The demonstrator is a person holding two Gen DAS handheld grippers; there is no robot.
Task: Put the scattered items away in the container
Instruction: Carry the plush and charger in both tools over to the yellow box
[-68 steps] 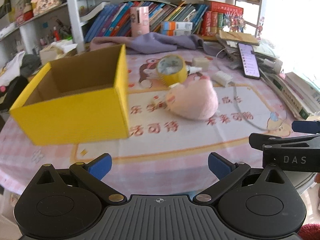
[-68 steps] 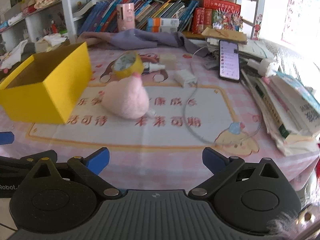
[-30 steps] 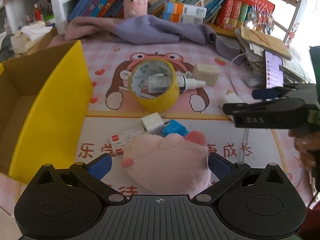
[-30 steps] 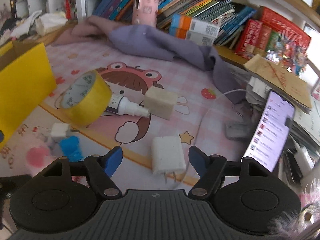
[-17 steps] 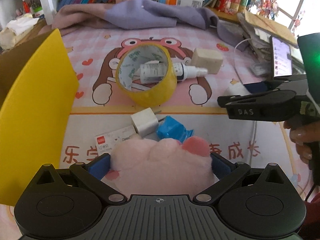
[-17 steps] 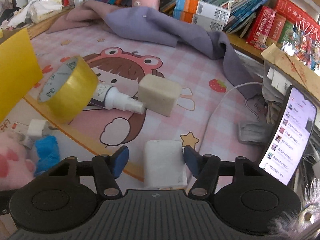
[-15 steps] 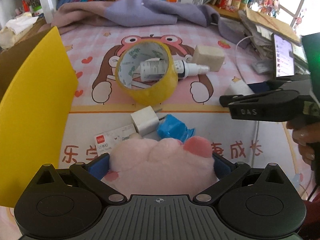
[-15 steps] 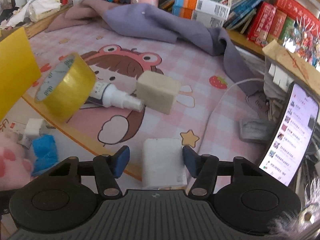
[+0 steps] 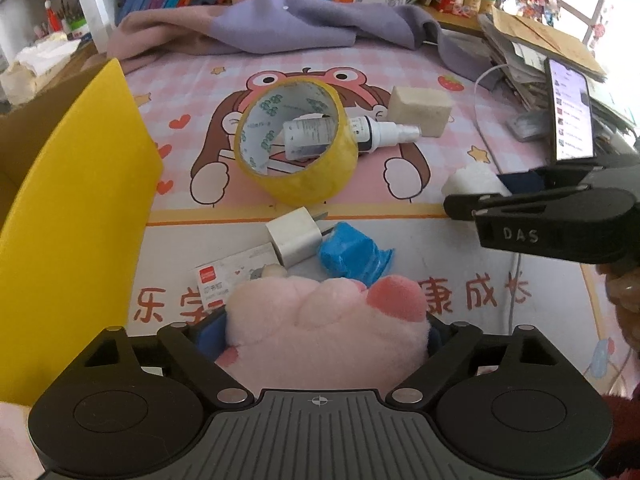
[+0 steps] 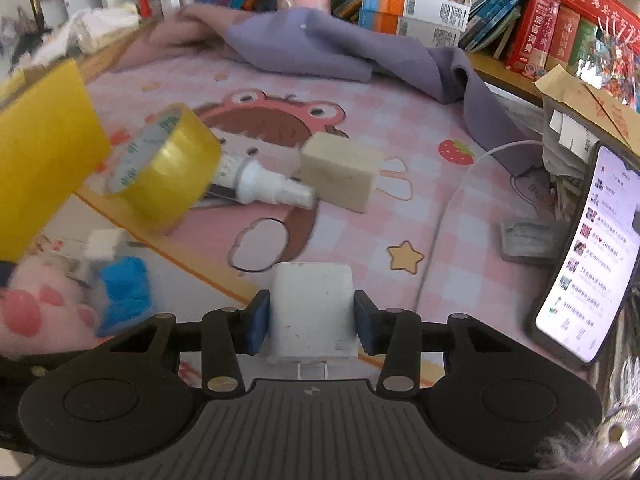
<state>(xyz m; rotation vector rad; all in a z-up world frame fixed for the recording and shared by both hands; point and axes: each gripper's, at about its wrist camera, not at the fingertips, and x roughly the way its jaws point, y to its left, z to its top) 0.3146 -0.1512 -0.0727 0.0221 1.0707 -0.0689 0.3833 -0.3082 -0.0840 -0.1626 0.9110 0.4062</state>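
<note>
My left gripper squeezes the soft, light plush at the near edge, right of the yellow box. My right gripper pinches the rigid white charger by its flat sides, seemingly firmly.

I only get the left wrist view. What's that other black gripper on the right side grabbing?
Observer: A white charger block, between the right gripper's two blue pads.
Operator: Which way does it face?
Observer: Its prongs point back toward the right wrist camera.
Operator: And the pink plush toy in front of me?
Observer: From the right, the pink plush toy shows darker pink toe pads, like a paw.
</note>
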